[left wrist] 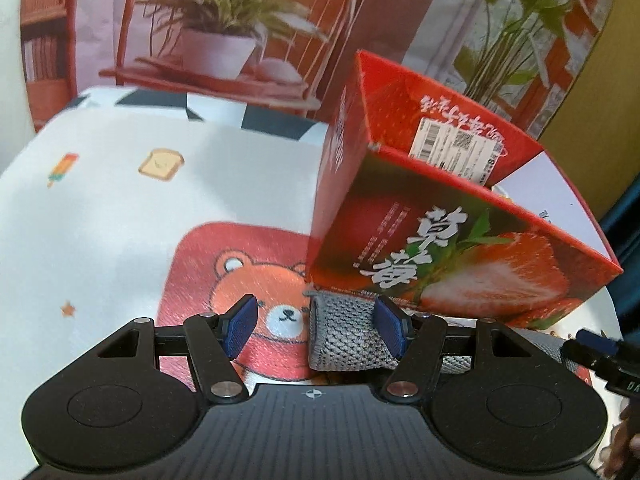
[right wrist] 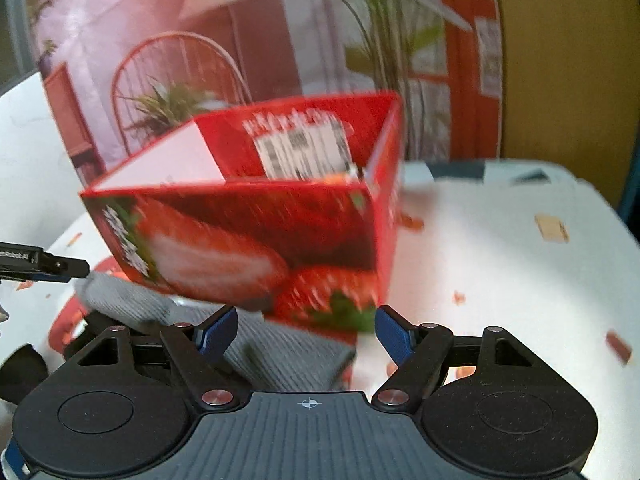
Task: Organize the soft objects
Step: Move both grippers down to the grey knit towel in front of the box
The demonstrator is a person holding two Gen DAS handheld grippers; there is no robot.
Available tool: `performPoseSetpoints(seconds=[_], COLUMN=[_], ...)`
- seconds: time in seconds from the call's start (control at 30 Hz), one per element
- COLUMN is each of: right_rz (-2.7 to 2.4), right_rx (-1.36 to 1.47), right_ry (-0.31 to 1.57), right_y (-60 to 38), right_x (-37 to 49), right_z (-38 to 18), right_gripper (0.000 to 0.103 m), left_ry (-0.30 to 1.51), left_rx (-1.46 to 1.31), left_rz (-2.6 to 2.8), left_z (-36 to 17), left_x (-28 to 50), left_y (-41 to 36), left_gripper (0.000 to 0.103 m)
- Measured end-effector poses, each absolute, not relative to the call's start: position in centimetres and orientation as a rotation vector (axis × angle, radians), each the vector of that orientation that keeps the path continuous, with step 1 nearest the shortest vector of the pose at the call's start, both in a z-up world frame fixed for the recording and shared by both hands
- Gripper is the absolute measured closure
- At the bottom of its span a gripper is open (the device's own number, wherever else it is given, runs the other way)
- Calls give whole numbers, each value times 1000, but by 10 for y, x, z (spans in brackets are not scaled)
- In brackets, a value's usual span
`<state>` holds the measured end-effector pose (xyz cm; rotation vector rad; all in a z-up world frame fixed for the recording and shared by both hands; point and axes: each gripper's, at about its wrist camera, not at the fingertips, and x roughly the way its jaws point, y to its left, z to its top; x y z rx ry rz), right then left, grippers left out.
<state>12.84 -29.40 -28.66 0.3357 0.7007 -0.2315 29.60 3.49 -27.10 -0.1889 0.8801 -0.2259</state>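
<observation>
My left jaws [left wrist: 316,326] stand open above the desk [left wrist: 100,200], nothing gripped; the left pad hangs over the red bear mat [left wrist: 248,280], the right pad over a grey knit sock [left wrist: 344,340]. That sock lies flat on the mat, just in front of the red strawberry box [left wrist: 460,248], its near end touching the box's lower edge. My right jaws [right wrist: 306,330] are open too and empty, with the grey sock [right wrist: 288,356] beneath and between them, running off to the left under the left pad. The left view is sharp: it shows the bear's face on the mat, the toast and ice-lolly prints on the white cloth, and the black-and-white checks at the far edge. It also looks down into the box, to a white label [left wrist: 456,148] on the inner wall. The right view is blurred; there the box [right wrist: 256,232] fills the middle, and its label [right wrist: 304,152] is only a smear. That view alone shows the sock's length and its rumpled far end, close to the tip of my left jaws entering from the left. The left view catches my right jaws at its right edge. Behind it all hangs a printed backdrop [left wrist: 224,32] of plants and a chair.
</observation>
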Motion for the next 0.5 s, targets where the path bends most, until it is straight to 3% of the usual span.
performPoseSetpoints(seconds=[0.5], right_rz=[-247], right_rx=[383], right_ry=[748], right_y=[-289], right_x=[133], right_z=[-321], right_gripper=[35], left_ry=[920], left_rx=[-164], left_rz=[-214], left_z=[-297], left_x=[293], left_y=[30], left_gripper=[37])
